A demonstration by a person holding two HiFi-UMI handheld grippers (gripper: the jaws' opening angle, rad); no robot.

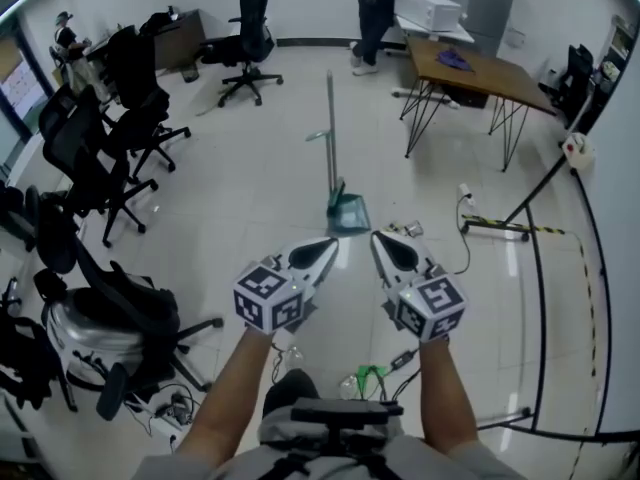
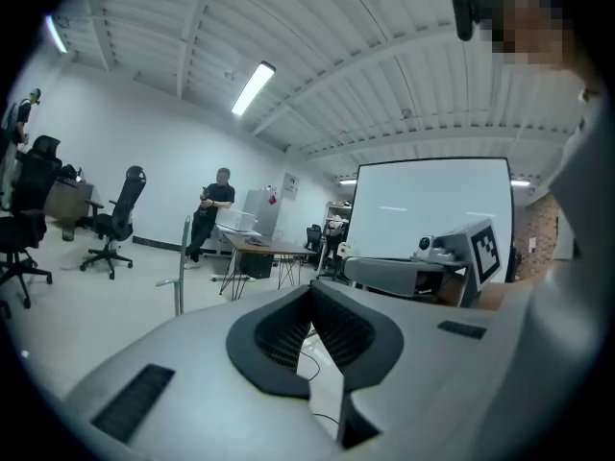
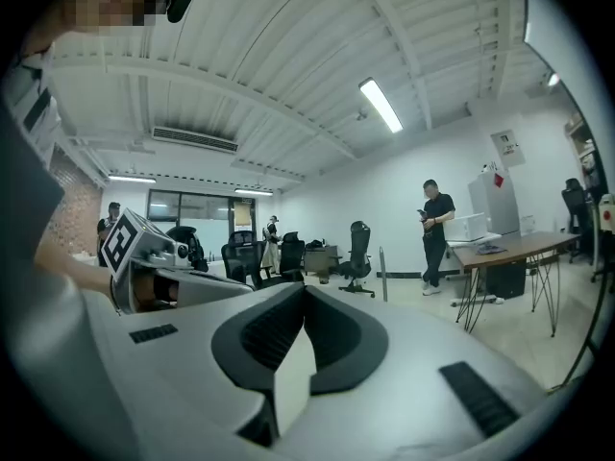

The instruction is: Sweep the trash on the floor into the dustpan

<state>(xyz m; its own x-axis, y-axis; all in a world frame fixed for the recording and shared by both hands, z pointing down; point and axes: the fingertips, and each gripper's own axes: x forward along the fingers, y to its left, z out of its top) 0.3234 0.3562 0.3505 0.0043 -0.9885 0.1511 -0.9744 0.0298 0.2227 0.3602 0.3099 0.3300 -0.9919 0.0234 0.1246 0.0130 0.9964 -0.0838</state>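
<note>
A teal dustpan (image 1: 348, 214) stands on the white tiled floor ahead of me, and its long handle (image 1: 330, 123) rises straight up. Small pieces of trash (image 1: 410, 230) lie just right of it. A plastic bottle (image 1: 291, 354) and green scraps (image 1: 372, 373) lie near my feet. My left gripper (image 1: 325, 251) and right gripper (image 1: 386, 249) hover side by side in the air, short of the dustpan. Both are shut with nothing between the jaws. The handle (image 2: 180, 265) shows far off in the left gripper view beyond the left gripper (image 2: 312, 327). It also shows as a thin handle (image 3: 382, 275) past the right gripper (image 3: 300, 332).
Several black office chairs (image 1: 110, 158) line the left side. A wooden table (image 1: 480, 68) on thin black legs stands at the back right, and a person (image 1: 378, 8) stands behind it. A cable and power strip (image 1: 465, 203) lie on the floor to the right, beside a black metal frame (image 1: 540, 268).
</note>
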